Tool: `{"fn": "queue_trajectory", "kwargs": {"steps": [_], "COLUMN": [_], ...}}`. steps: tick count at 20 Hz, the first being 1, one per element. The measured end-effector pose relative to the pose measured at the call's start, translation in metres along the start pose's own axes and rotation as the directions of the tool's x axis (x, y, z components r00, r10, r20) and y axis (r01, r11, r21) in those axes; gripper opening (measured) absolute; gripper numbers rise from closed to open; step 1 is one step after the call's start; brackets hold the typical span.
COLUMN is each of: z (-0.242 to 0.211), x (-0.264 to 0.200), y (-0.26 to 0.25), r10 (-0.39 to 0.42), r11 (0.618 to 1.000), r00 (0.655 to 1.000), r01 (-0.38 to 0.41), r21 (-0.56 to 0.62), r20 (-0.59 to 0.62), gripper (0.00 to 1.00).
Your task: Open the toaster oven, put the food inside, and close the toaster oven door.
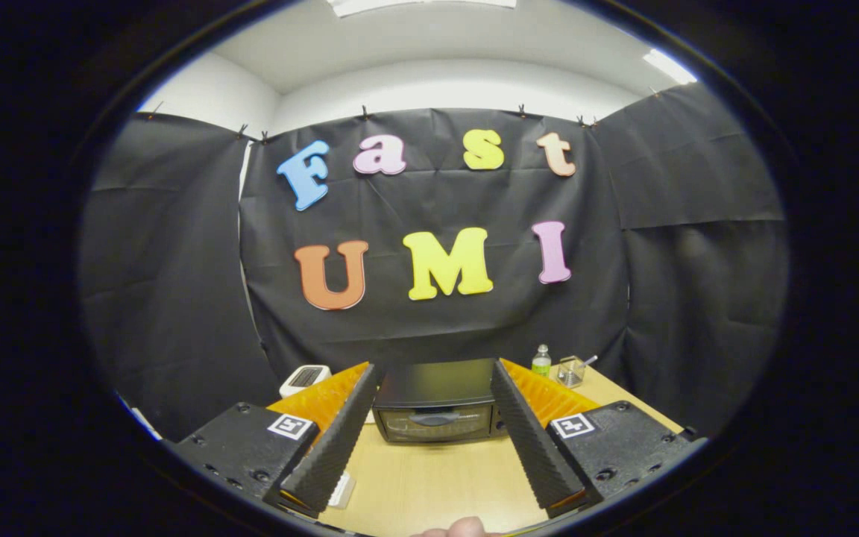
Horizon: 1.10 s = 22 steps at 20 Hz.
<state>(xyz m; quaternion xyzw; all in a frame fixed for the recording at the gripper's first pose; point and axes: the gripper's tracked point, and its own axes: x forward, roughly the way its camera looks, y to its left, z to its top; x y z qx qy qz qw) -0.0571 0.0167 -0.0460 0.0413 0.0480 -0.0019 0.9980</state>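
A black toaster oven point(435, 403) stands on the wooden table point(437, 477), beyond my fingers and framed between them. Its glass door with a dark handle point(433, 419) is closed. My gripper point(433, 384) is held above the table in front of the oven and is open, with nothing between its black ribbed fingers point(340, 440). A bit of a pale rounded thing point(459, 528) peeks in close below the fingers; I cannot tell what it is.
A white device point(304, 379) sits to the left of the oven. To its right stand a small green-capped bottle point(541, 361) and a clear cup point(571, 371) with a utensil in it. A small clear item point(341, 491) lies by the left finger.
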Motion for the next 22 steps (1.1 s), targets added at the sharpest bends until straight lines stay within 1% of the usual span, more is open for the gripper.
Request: {"fn": "queue_trajectory", "kwargs": {"steps": [4,10,12,14,22], "z": [-0.009,-0.011,-0.017,-0.013,-0.015], "x": [0.003,0.001,0.001,-0.001,0.001], "y": [-0.003,-0.007,-0.009,-0.016,-0.017], "r10": [-0.004,-0.016,-0.015,-0.030,-0.022], "r11": [1.000,1.000,1.000,1.000,1.000], "r00": [0.999,0.999,0.998,0.998,0.997], "r01": [0.005,0.016,0.015,0.030,0.023], "r21": [0.003,0.011,0.004,0.007,0.014], "r20": [-0.036,-0.042,-0.066,-0.058,-0.075], "gripper": [1.00,1.00,1.00,1.00,1.00]}}
